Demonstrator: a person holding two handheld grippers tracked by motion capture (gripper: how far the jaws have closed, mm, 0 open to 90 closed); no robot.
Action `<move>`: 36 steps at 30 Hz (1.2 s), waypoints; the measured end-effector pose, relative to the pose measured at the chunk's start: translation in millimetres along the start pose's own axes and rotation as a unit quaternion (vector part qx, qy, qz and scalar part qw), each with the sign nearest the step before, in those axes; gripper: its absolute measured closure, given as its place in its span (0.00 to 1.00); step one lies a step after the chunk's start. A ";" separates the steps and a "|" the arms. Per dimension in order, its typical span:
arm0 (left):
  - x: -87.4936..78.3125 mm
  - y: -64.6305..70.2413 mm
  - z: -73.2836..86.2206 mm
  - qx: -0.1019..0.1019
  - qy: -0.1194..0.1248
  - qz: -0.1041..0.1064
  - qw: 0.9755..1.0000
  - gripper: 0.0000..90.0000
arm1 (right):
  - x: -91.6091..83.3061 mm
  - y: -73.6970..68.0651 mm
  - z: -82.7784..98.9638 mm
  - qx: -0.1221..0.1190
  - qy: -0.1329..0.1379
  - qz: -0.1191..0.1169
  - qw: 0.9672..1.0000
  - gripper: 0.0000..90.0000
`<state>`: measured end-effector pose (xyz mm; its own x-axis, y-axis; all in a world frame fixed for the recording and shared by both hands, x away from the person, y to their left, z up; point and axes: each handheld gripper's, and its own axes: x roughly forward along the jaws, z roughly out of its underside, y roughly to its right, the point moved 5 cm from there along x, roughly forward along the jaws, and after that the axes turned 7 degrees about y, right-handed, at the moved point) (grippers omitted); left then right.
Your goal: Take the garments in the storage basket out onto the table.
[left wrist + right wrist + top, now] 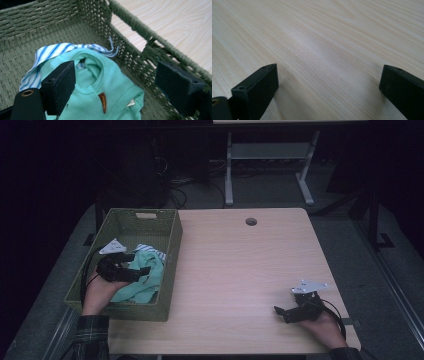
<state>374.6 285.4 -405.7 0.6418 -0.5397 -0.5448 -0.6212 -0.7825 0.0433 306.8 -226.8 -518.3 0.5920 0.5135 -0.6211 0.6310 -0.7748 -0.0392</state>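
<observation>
A green woven basket (172, 237) stands on the left part of the wooden table (240, 270). Inside it lies a mint green shirt (145, 282) (100, 87) over a blue and white striped cloth (149, 250) (50, 51). My left gripper (137, 267) (116, 83) hovers open just above the shirt inside the basket, with nothing between its jaws. My right gripper (281, 312) (329, 85) rests low over the bare table near the front right corner, open and empty.
The basket's right wall (140, 52) runs close beside my left gripper's right jaw. A round cable hole (251, 221) sits near the table's far edge. Beyond the table stand desk legs (229, 170) and cables on a dark floor.
</observation>
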 end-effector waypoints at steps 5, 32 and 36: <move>7.9 -2.4 7.0 0.005 -0.021 -0.005 1.000 0.18 | 0.0 0.2 -0.1 -0.001 0.000 0.001 1.000 0.02; 50.7 1.4 10.5 0.013 -0.110 -0.001 0.994 0.18 | 0.7 0.1 -0.5 -0.001 0.001 0.000 1.000 0.02; 57.7 2.0 19.4 0.018 -0.144 -0.006 0.989 0.18 | 0.7 0.1 -0.5 -0.001 0.001 0.000 1.000 0.02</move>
<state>401.6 258.7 -453.3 0.4972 -0.4155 -0.7616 -0.6330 -0.7741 0.0091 307.5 -226.3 -518.3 0.5936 0.5136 -0.6195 0.6316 -0.7744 -0.0368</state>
